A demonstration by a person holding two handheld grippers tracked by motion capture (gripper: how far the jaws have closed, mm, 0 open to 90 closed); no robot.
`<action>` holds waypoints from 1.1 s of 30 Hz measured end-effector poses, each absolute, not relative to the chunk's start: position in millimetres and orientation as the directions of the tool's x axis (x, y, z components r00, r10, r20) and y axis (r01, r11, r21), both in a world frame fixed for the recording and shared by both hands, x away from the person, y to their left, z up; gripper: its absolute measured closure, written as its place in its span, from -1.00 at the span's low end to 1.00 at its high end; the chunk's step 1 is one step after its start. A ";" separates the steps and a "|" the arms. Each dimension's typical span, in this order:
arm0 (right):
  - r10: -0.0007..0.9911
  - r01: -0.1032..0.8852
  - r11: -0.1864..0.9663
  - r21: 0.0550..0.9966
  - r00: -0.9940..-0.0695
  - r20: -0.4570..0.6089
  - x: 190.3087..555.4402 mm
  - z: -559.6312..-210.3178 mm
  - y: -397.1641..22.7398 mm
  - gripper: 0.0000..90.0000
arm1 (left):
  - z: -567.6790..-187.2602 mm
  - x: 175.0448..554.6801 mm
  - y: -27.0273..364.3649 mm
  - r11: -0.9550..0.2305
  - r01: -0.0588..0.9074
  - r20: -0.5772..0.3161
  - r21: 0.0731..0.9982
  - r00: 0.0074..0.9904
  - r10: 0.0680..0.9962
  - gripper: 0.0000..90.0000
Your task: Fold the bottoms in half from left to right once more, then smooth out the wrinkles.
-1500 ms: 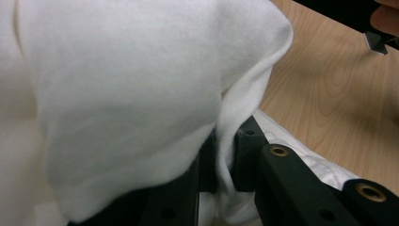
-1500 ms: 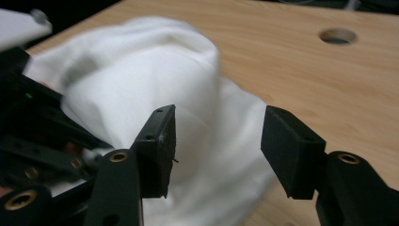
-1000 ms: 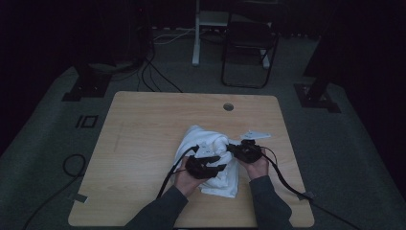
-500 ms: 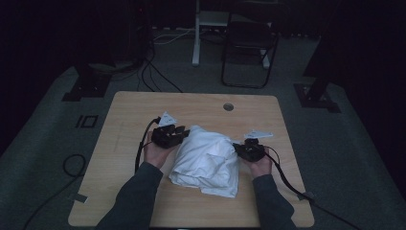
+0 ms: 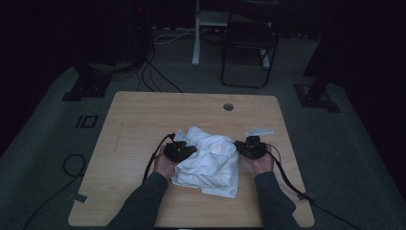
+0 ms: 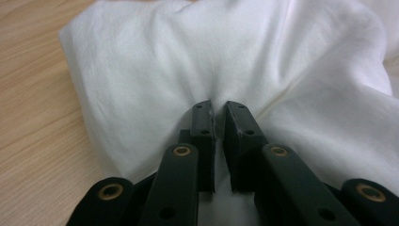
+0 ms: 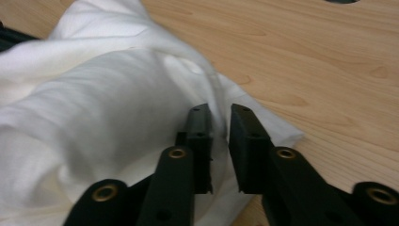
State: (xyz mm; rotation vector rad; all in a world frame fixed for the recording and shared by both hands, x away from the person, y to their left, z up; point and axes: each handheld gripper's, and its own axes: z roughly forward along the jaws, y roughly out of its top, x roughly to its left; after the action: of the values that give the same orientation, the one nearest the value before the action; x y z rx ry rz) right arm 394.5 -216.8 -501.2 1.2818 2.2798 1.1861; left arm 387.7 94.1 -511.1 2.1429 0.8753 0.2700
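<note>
**A:** What is the room looking like?

**B:** A dim room is surrounding a pale wooden table (image 5: 143, 120). A dark chair (image 5: 249, 48) is standing on the floor beyond its far edge. A person's two sleeved forearms are coming in from the bottom of the high view.

**A:** What is lying on the table?

**B:** A crumpled white cloth (image 5: 210, 158) is lying near the middle, toward the person's side. Each hand is holding a gripper against one side of it.

**A:** What is the left gripper doing?

**B:** The left gripper (image 6: 217, 115) is sitting at the cloth's left edge. Its jaws have just been closing, and they are now pinching a thin fold of cloth between their tips.

**A:** And the right one?

**B:** The right gripper (image 7: 219, 117) is sitting at the cloth's right edge. Its jaws have just been opening, and a narrow gap is showing between them. Cloth is lying in that gap, but the pads are not pressing on it.
</note>
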 end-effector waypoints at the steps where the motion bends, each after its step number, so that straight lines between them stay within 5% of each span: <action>1: 0.809 0.582 0.273 0.766 -0.569 0.145 393.5 -498.9 -217.8 0.54 | -511.0 387.1 93.4 -0.463 0.492 -0.076 0.737 0.741 0.667 0.85; 11: 0.786 0.467 0.239 0.851 -0.607 0.113 369.5 -443.8 -212.2 0.18 | -509.9 382.1 88.7 -0.468 0.485 -0.037 0.739 0.722 0.691 0.85; 17: 0.747 0.472 0.291 0.832 -0.656 0.111 368.1 -449.6 -184.1 0.09 | -508.7 379.5 86.8 -0.467 0.483 -0.021 0.741 0.712 0.702 0.85; 19: 0.750 0.503 0.325 0.801 -0.653 0.106 370.2 -461.0 -179.2 0.25 | -508.6 378.2 86.6 -0.470 0.479 -0.013 0.741 0.711 0.703 0.85; 21: 0.754 0.510 0.355 0.783 -0.652 0.082 369.0 -469.9 -179.5 0.75 | -508.7 377.0 86.5 -0.473 0.476 -0.007 0.741 0.711 0.703 0.85; 33: 0.837 0.495 0.209 0.843 -0.537 0.108 341.1 -450.0 -262.9 0.95 | -508.7 373.3 84.0 -0.493 0.465 0.023 0.735 0.710 0.704 0.88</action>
State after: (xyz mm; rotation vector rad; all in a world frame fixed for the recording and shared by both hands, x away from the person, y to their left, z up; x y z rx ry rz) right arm 341.1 -262.9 -450.0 1.2409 2.1174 1.2571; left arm 373.3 84.0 -508.7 2.1801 0.8848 0.4172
